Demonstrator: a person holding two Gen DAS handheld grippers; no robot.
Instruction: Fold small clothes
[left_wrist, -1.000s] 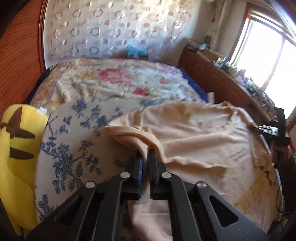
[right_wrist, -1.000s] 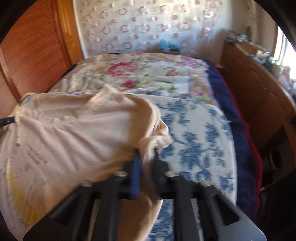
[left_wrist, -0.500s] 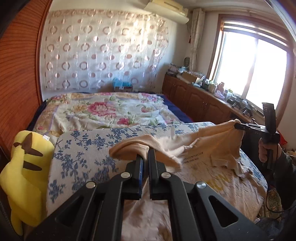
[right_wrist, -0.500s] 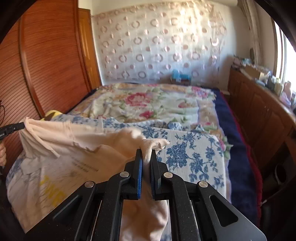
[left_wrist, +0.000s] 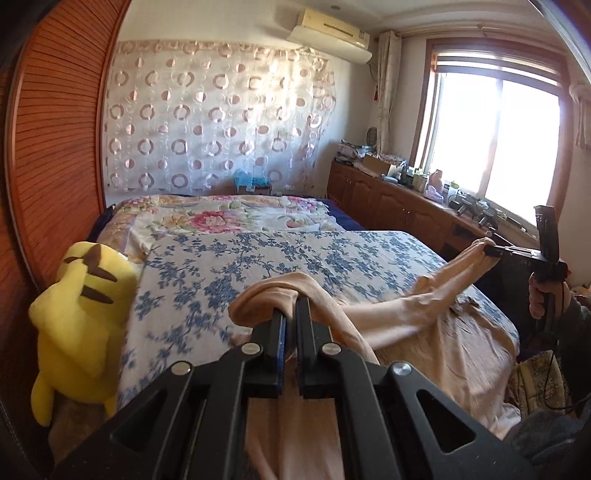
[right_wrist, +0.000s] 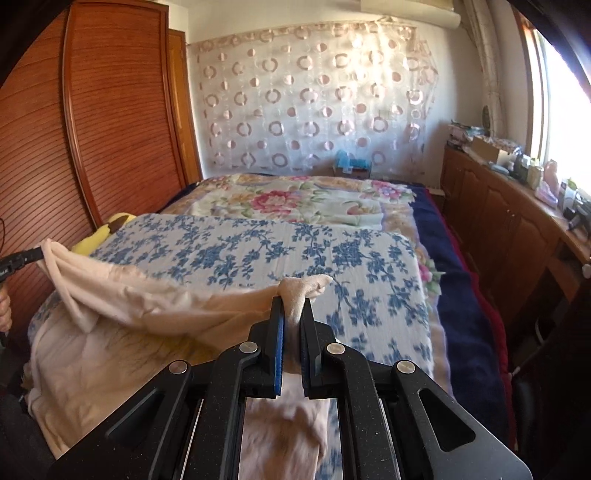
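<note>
- Above the blue-flowered bed (left_wrist: 280, 258), my left claw (left_wrist: 290, 306) clamps 1 corner of the peach garment (left_wrist: 424, 332).
- My right claw (right_wrist: 291, 314) grips its other corner, lifted.

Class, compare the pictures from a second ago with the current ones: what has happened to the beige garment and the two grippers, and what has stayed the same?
Both grippers lifted and drew back toward the near end of the bed, raising the beige garment from lying spread on the blue floral blanket so that its top edge hangs stretched between them. The left gripper and right gripper stayed clamped on it; the yellow plush toy did not move.
</note>
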